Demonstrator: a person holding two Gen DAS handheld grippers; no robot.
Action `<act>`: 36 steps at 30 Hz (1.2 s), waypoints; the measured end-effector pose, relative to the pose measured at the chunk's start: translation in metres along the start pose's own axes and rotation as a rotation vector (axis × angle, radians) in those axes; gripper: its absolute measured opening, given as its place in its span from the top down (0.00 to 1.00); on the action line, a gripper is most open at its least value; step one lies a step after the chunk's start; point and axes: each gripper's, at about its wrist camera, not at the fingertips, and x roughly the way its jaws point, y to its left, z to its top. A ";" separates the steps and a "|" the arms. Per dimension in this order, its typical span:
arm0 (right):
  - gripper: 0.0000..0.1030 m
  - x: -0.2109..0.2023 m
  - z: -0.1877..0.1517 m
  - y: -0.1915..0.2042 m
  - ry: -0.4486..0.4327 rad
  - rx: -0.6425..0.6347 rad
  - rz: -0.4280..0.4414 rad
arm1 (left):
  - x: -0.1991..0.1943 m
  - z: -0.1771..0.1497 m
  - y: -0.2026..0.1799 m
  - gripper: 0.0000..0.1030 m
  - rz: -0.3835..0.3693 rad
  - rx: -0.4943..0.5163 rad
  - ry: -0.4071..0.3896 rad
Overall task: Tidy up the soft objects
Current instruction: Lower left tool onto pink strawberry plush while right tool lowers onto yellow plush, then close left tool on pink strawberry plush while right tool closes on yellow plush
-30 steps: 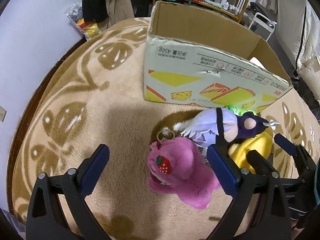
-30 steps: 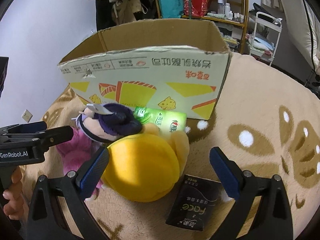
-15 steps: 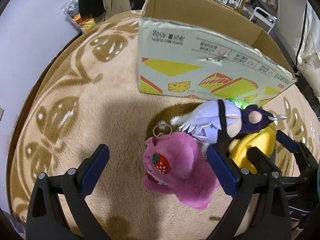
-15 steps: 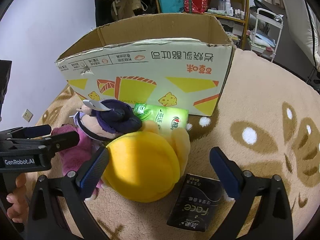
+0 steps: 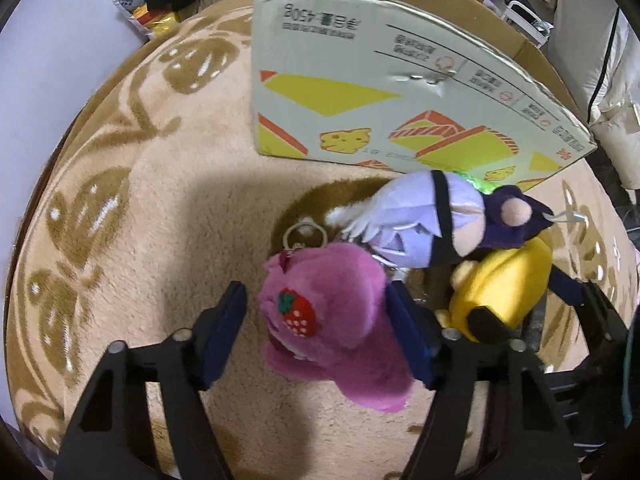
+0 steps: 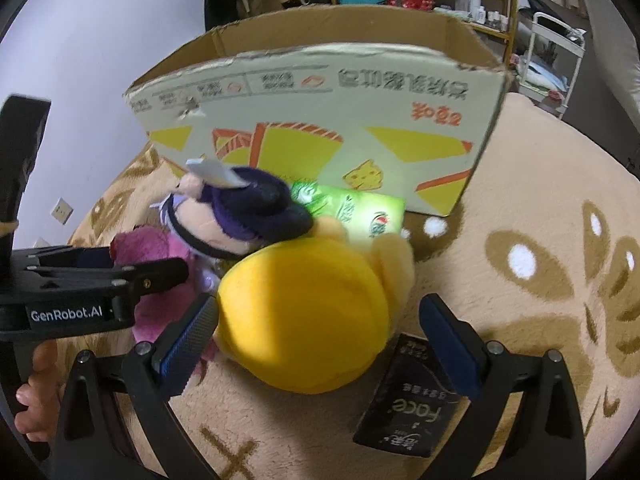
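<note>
Soft toys lie heaped on the beige rug (image 5: 132, 208) right in front of your cardboard box (image 5: 384, 92), which stands open-topped and is where they most likely belong. Largest of the heap is the yellow plush (image 6: 308, 312); your right gripper (image 6: 320, 336) has its jaws apart on either side of it, the left pad just beside the plush, the right pad clear of it. Next, the pink plush with a strawberry patch (image 5: 328, 320) sits between the parted fingers of your left gripper (image 5: 318, 320) — one pad looks to be touching its flank, the other is near but apart, so nothing is clamped yet. The purple-haired doll (image 5: 444, 220) lies across both toys.

Risks, as I judge them: closing on either plush may drag the doll along or tip it off. The pink plush's keyring (image 5: 306, 236) could snag the rug pile. Smaller still, the black packet (image 6: 412, 396) and green packet (image 6: 356, 210) sit close enough that your right pad might pinch one with the yellow plush.
</note>
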 end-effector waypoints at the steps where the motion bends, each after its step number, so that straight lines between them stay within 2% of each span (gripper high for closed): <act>1: 0.00 0.002 -0.001 0.002 0.007 -0.006 0.003 | -0.001 -0.001 -0.002 0.38 0.000 0.008 -0.003; 4: 0.04 0.006 -0.001 0.004 0.021 -0.017 0.012 | -0.004 -0.003 -0.009 0.44 0.009 0.035 -0.014; 7: 0.07 0.008 -0.001 0.006 0.023 -0.016 0.021 | -0.007 -0.006 -0.014 0.45 0.026 0.057 -0.024; 9: 0.12 0.009 -0.001 0.007 0.022 -0.014 0.032 | -0.008 -0.006 -0.014 0.46 0.028 0.058 -0.027; 15: 0.16 0.008 -0.002 0.006 0.021 -0.024 0.050 | -0.012 -0.008 -0.020 0.47 0.054 0.085 -0.048; 36: 0.20 -0.014 -0.004 -0.006 -0.023 0.000 0.041 | -0.036 -0.018 -0.020 0.48 0.084 0.083 -0.098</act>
